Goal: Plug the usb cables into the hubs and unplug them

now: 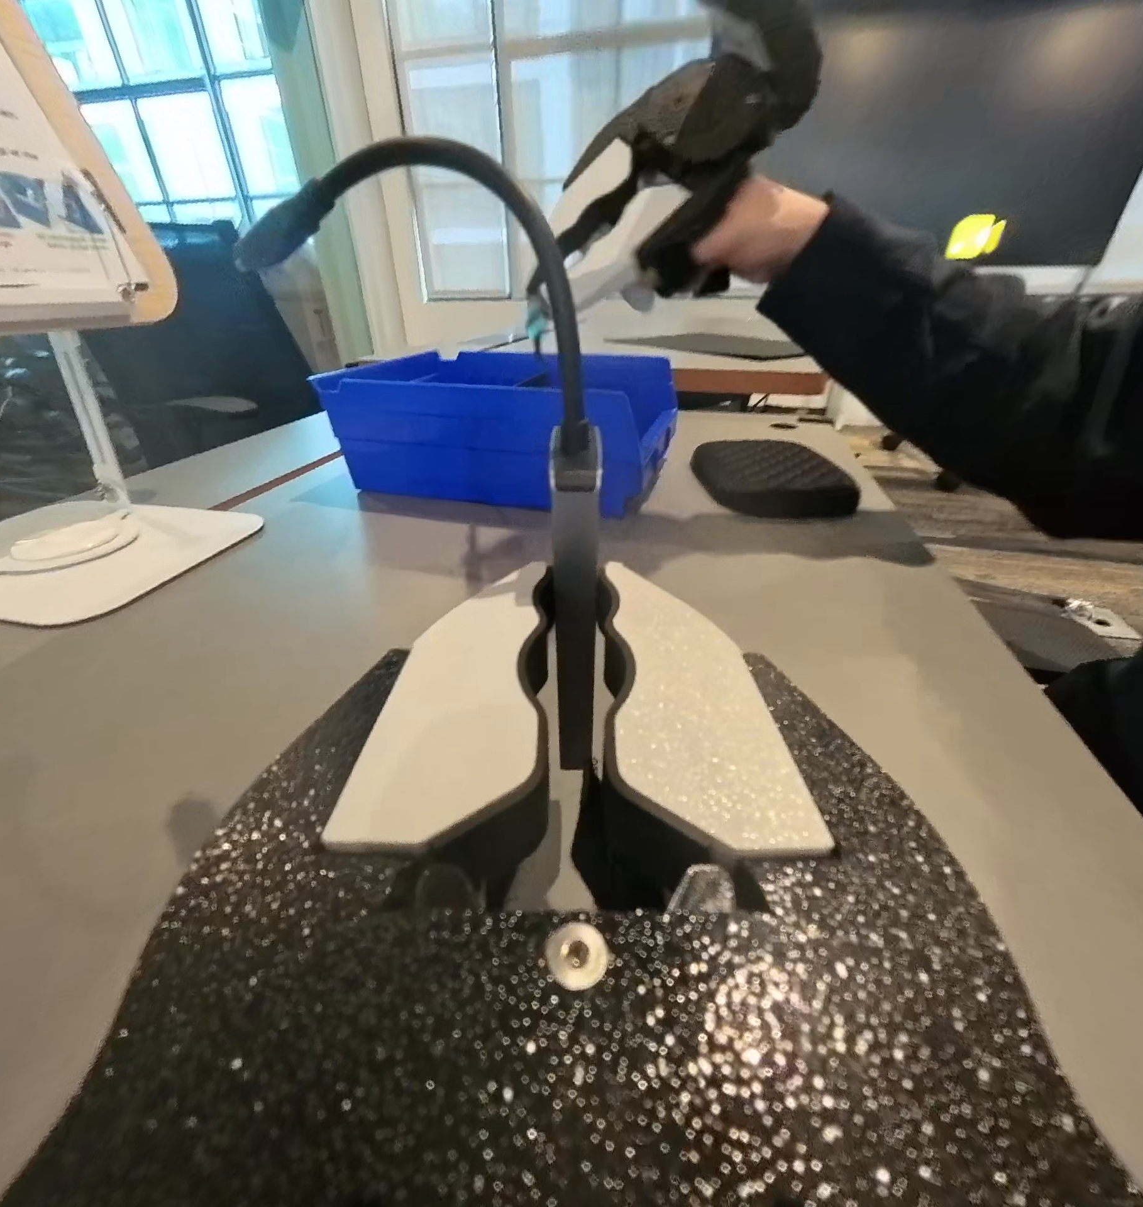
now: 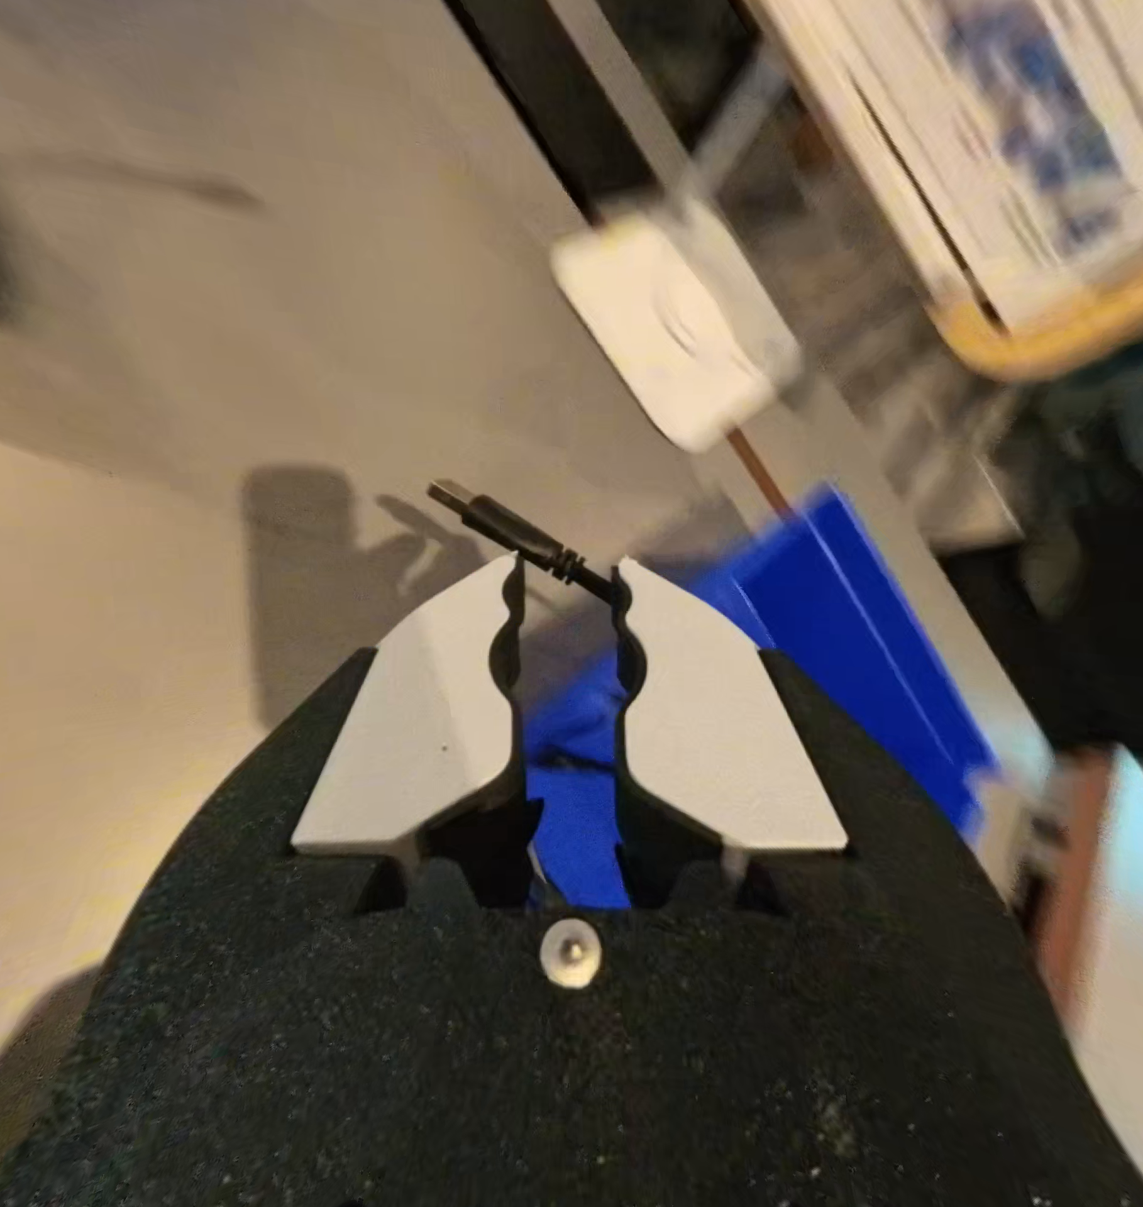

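My left gripper (image 1: 575, 575) is shut on a slim grey USB hub (image 1: 575, 522), held edge-on above the grey table (image 1: 164, 718). The hub's black cable (image 1: 490, 157) arches up and left to a free connector (image 1: 275, 228). My right gripper (image 1: 546, 281), in a person's hand, hovers above the blue bin (image 1: 464, 444). In the right wrist view a black USB cable plug (image 2: 484, 516) lies slanted across the tips of the right gripper (image 2: 569, 568). Its cord runs behind the right fingertip (image 2: 628, 575), and the jaws stand narrowly apart around it.
The blue bin also shows under the right gripper (image 2: 850, 620). A white stand base (image 1: 98, 562) carries a sign board (image 1: 46, 196) at the left. A black wrist rest (image 1: 774, 483) lies right of the bin. A dark monitor (image 1: 980, 130) stands behind. The right wrist view is motion-blurred.
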Tool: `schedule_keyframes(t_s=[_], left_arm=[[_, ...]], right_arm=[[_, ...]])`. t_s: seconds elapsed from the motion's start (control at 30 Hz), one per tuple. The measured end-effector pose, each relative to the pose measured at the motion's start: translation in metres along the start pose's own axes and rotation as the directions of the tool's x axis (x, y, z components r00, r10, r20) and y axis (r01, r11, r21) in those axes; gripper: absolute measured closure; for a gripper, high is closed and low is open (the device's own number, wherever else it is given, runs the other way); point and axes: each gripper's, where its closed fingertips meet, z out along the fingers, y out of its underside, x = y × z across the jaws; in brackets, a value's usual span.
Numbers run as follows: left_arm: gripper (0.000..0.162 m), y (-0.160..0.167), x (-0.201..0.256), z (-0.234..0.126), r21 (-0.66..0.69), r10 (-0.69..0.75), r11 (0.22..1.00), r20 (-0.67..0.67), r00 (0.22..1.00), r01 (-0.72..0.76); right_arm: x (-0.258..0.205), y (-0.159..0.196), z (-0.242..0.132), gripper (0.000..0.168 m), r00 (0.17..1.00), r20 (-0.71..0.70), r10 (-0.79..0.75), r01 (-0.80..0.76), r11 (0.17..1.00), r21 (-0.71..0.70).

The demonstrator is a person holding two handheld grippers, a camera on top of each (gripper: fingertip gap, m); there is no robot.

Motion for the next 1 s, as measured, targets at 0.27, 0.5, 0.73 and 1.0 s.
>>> schedule_keyframes(t_s=[0.27, 0.5, 0.73, 1.0], left_arm=[[0.151, 0.000, 0.021, 0.004, -0.006, 0.036, 0.999, -0.105, 0.994, -0.037], [0.151, 0.005, 0.034, 0.008, -0.038, 0.070, 0.996, -0.159, 0.985, -0.077], [0.151, 0.005, 0.035, 0.008, -0.035, 0.070, 0.996, -0.161, 0.984, -0.076], [0.151, 0.004, 0.036, 0.008, -0.030, 0.072, 0.997, -0.157, 0.985, -0.078]], right_arm=[[-0.178, -0.092, 0.015, 0.119, 0.863, 0.456, -0.218, 0.057, 0.939, 0.341], [-0.212, -0.115, 0.016, 0.136, 0.781, 0.584, -0.224, -0.042, 0.913, 0.406], [-0.221, -0.106, 0.015, 0.129, 0.781, 0.592, -0.199, -0.058, 0.920, 0.387], [-0.215, -0.085, 0.001, 0.117, 0.816, 0.567, -0.112, -0.115, 0.930, 0.349]])
